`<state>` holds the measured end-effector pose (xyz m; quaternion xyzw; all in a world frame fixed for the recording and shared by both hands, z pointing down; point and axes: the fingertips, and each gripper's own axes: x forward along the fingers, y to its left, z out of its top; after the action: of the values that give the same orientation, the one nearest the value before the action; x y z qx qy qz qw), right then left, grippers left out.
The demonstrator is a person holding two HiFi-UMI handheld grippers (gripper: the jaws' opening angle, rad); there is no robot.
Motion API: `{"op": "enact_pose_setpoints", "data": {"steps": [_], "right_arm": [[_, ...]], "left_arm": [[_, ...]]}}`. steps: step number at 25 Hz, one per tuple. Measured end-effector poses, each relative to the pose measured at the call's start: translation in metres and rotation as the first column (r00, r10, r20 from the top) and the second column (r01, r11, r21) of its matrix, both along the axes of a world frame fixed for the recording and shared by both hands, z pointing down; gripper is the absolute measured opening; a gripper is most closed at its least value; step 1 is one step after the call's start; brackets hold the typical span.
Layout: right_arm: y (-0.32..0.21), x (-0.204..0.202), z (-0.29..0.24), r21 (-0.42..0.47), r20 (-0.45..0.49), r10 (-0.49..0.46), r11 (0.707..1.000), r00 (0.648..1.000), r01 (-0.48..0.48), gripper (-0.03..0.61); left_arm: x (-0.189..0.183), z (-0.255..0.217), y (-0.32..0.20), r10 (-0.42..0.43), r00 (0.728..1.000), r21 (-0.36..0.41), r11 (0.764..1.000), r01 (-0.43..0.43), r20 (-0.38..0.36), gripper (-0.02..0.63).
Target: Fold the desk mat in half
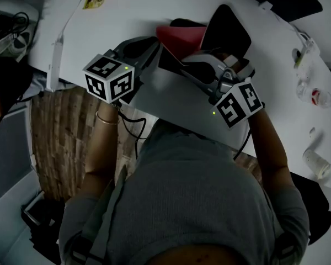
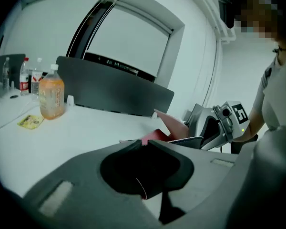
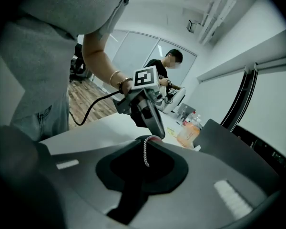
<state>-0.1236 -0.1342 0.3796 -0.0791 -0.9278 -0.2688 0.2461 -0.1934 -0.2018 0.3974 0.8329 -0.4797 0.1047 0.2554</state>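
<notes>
In the head view you hold the desk mat point(image 1: 227, 29) up off the white bench point(image 1: 127, 10), its black face and red face both showing. Your left tool point(image 1: 154, 46) and right tool point(image 1: 186, 61) sit near each other at its near edge. In the left gripper view your left tool's jaws are closed on the mat's red-lined edge, and an orange drink bottle point(image 2: 51, 97) stands well apart on the bench. In the right gripper view your right tool's jaws pinch the mat's stitched edge, with the left tool just beyond
</notes>
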Motion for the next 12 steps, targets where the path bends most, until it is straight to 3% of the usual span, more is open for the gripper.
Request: {"op": "enact_pose_setpoints", "data": {"steps": [4, 9, 12], "right_arm": [[-0.0031, 0.0009, 0.0014, 0.025, -0.007, 0.014, 1.000, 1.000, -0.014, 0.029], [-0.0034, 0.0008, 0.0033, 0.052, -0.009, 0.014, 0.999, 1.000, -0.014, 0.029], [-0.0053, 0.0028, 0.0038, 0.065, -0.009, 0.019, 0.998, 1.000, -0.019, 0.029]], "left_arm": [[0.0076, 0.0059, 0.0017, 0.016, 0.997, -0.076, 0.997, -0.022, -0.075, 0.092], [0.0060, 0.0047, -0.0052, 0.025, 0.997, -0.094, 0.995, -0.031, -0.068, 0.144], [0.0046, 0.0011, -0.0044, 0.020, 0.995, -0.105, 0.994, -0.031, -0.100, 0.155]]}}
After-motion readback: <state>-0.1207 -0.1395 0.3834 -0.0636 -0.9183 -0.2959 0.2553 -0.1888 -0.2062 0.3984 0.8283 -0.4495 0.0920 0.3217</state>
